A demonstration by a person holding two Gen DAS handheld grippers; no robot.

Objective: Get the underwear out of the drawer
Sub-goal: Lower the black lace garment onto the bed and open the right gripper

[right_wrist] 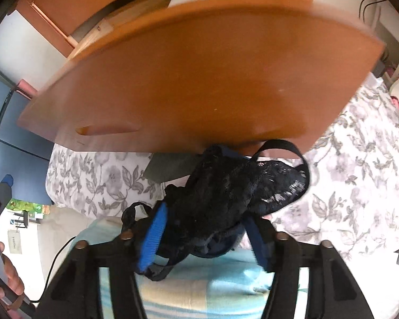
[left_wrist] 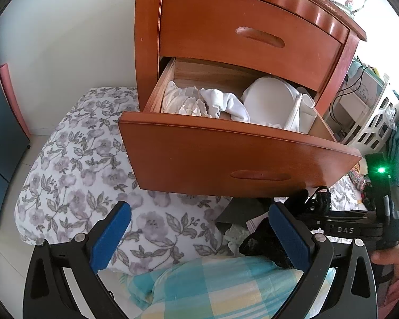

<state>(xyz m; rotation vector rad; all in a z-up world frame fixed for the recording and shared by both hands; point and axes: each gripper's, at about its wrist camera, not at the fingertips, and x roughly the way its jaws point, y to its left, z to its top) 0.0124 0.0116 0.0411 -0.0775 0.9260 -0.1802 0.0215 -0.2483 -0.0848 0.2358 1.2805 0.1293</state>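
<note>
Blue pads set wide apart mark the left claw (left_wrist: 199, 235), which holds nothing and hangs over the floral bedcover (left_wrist: 74, 164), below and in front of the open lower drawer (left_wrist: 226, 156). White underwear (left_wrist: 212, 103) lies heaped inside that drawer, stretching from its left side toward a pale moulded piece at its right. From the left claw it lies up and ahead, over the drawer front. So the left claw looks the freer and better placed of the two to reach in.

Further right, black lace underwear (right_wrist: 226, 194) is already outside the drawer, bunched between the blue fingers (right_wrist: 153, 235) of the right claw (right_wrist: 204, 239), low above the checked blanket (right_wrist: 207, 292). Its jaws stand parted, apparently too loose to pinch the cloth. The garment's long axis runs from near the left pad up and rightward, with a strap looping beyond toward the drawer's underside.
</note>
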